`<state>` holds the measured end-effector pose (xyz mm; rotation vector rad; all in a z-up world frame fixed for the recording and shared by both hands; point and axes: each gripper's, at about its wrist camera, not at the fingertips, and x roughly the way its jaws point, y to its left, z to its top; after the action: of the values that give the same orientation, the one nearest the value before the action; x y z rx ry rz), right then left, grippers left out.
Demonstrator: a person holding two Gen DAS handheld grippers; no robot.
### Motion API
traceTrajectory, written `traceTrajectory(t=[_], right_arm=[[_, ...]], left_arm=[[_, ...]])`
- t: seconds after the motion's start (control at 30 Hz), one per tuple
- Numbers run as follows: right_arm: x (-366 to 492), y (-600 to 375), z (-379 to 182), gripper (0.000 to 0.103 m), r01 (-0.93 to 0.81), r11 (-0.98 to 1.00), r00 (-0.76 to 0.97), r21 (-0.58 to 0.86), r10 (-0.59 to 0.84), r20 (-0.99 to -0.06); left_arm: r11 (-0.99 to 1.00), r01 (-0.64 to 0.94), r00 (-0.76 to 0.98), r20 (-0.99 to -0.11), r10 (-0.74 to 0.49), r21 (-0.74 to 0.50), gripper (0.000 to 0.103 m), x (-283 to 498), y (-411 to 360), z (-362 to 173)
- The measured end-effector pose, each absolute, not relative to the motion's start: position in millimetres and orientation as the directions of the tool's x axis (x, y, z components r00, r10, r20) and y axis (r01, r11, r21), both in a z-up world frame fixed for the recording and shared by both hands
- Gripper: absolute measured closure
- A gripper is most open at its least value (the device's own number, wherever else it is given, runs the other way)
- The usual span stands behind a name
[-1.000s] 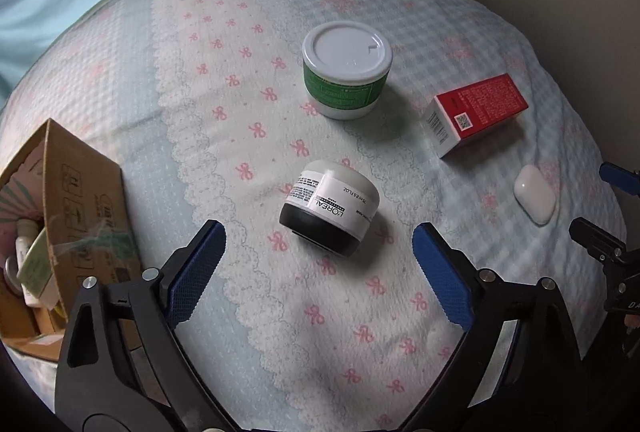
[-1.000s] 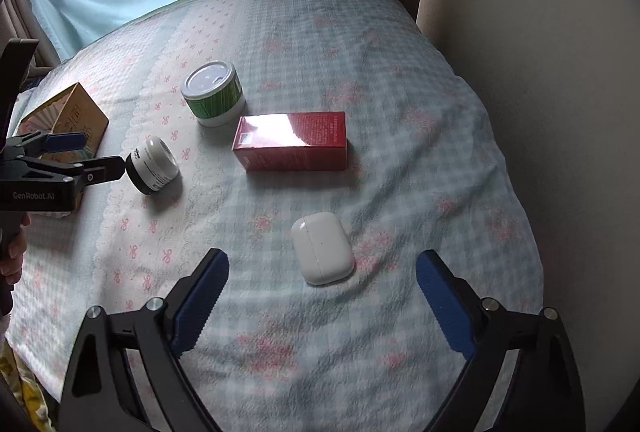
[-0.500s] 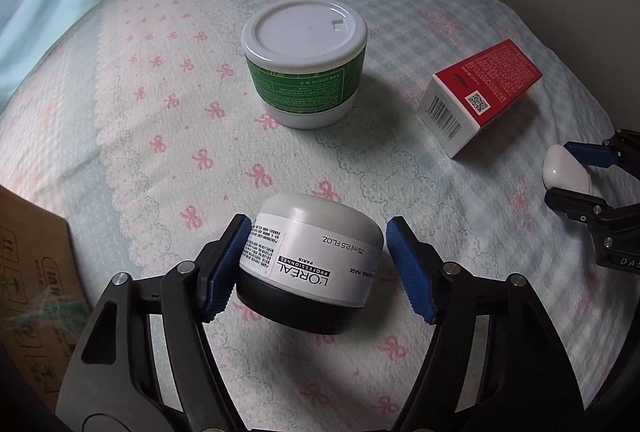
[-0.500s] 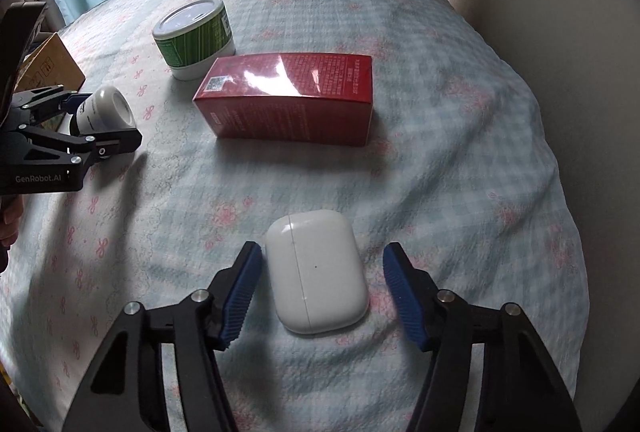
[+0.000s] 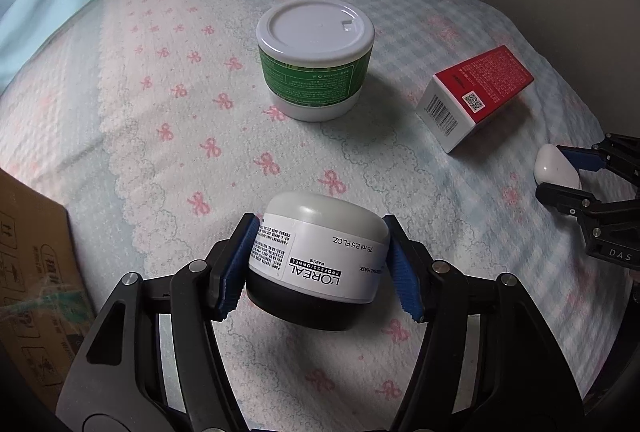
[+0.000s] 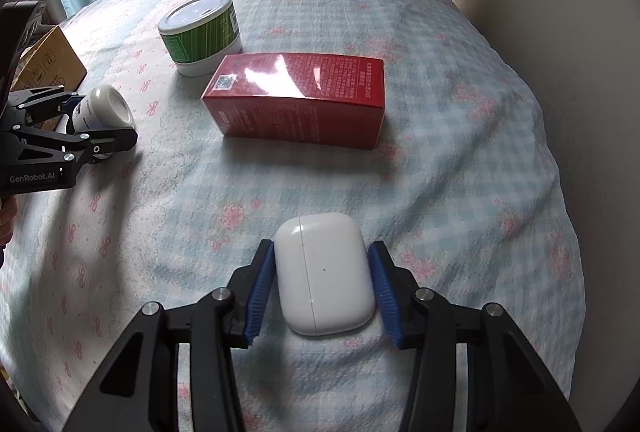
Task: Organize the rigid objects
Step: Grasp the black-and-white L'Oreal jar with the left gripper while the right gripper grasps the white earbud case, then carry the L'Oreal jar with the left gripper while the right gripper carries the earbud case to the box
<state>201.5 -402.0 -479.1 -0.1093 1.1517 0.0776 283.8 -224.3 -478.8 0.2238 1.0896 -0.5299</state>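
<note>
Both grippers clamped on small items atop the bed.

Nearest: left gripper (image 5: 320, 264) squeezing tilted L'Oréal mask jar (image 5: 318, 264) across its sides; right gripper (image 6: 322, 286) pinching white earbuds case (image 6: 324, 278) by its long edges, probably for lifting toward cardboard box (image 5: 36, 272). Beyond, unclaimed on bedspread (image 6: 460, 171): red carton (image 6: 300, 99), green-labelled tub (image 5: 316, 65).

green tub (image 5: 315, 71) and red box (image 6: 298, 99) ahead, bare cloth (image 6: 460, 159) right

two jars (image 5: 316, 65) (image 5: 320, 264), one red box (image 6: 298, 99), one earbud case (image 6: 324, 278), one cardboard box (image 5: 36, 272).
</note>
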Motion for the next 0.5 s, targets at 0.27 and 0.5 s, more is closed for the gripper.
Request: traceTrajectory(t=[0.27,0.5], right_arm=[[199.6,-397.9,-461.3,0.060,-0.095,0.995,0.430,-0.016,0.026,-0.902],[197.4,-391.3,-404.5,0.060,-0.067,0.998,0.484,0.018,0.048,-0.874]], left_arm=[[0.878,0.460,0.387,-0.861,-0.330,-0.130,0.044,283.1,-206.6,-449.8],[0.900,0.413,0.458,-0.822,-0.340,-0.142,0.044,275.2,-186.5,-381.6]])
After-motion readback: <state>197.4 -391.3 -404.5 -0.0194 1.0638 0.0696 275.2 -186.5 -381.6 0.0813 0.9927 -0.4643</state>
